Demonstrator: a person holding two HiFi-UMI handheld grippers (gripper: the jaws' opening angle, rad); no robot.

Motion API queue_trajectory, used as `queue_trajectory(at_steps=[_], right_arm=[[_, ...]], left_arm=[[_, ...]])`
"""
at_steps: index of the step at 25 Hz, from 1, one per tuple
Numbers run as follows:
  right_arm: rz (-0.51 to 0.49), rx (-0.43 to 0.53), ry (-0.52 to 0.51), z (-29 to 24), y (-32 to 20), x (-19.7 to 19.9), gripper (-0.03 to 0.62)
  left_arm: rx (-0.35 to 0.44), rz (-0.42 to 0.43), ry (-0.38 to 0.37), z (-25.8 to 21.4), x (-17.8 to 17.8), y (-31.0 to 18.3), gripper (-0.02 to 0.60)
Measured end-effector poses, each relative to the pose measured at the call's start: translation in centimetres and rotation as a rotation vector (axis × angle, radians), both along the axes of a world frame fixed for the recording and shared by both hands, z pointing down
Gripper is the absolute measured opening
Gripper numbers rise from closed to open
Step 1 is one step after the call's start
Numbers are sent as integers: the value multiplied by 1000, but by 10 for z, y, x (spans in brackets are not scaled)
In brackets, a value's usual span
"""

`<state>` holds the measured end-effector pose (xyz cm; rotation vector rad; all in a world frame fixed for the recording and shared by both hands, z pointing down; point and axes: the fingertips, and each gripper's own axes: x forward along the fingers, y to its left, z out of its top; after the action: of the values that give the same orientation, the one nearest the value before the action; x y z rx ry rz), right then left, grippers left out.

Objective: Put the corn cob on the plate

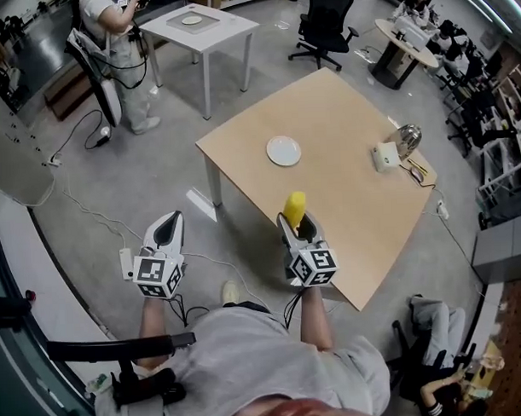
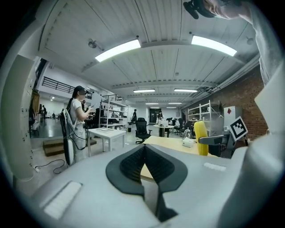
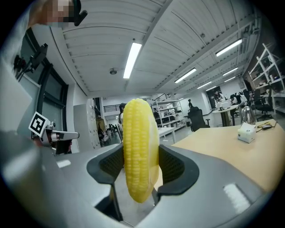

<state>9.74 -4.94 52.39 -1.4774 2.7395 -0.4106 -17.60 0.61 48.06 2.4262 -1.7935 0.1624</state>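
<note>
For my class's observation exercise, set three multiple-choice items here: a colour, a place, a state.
1. The plate on the wooden table is: A white; B blue; C red.
2. The corn cob is: A on the plate; B between the right hand-held gripper's jaws; C under that table.
3. The left hand-held gripper's jaws are: A wide apart; B together, empty; C on the corn cob.
1 A: white in the head view. 2 B: its jaws clamp the cob. 3 B: they meet, nothing between.

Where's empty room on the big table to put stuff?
Bare wood spreads between the plate and the white box, and along the near edge by the corn cob. The right corner beside the shiny pot is crowded.
</note>
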Motion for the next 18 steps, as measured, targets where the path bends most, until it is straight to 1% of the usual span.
queue_trajectory(at_steps=[4, 7, 13, 18], right_arm=[[21, -4, 9, 1, -19, 1, 239], [44, -23, 17, 4, -24, 9, 239], [125, -58, 42, 13, -39, 32, 239], [211, -71, 56, 13, -54, 55, 239]], left_arm=[[-8, 16, 10, 1, 1, -25, 20], [-18, 42, 27, 6, 10, -42, 20], [-13, 129, 58, 9, 36, -82, 20], [1, 215, 49, 6, 58, -127, 20]])
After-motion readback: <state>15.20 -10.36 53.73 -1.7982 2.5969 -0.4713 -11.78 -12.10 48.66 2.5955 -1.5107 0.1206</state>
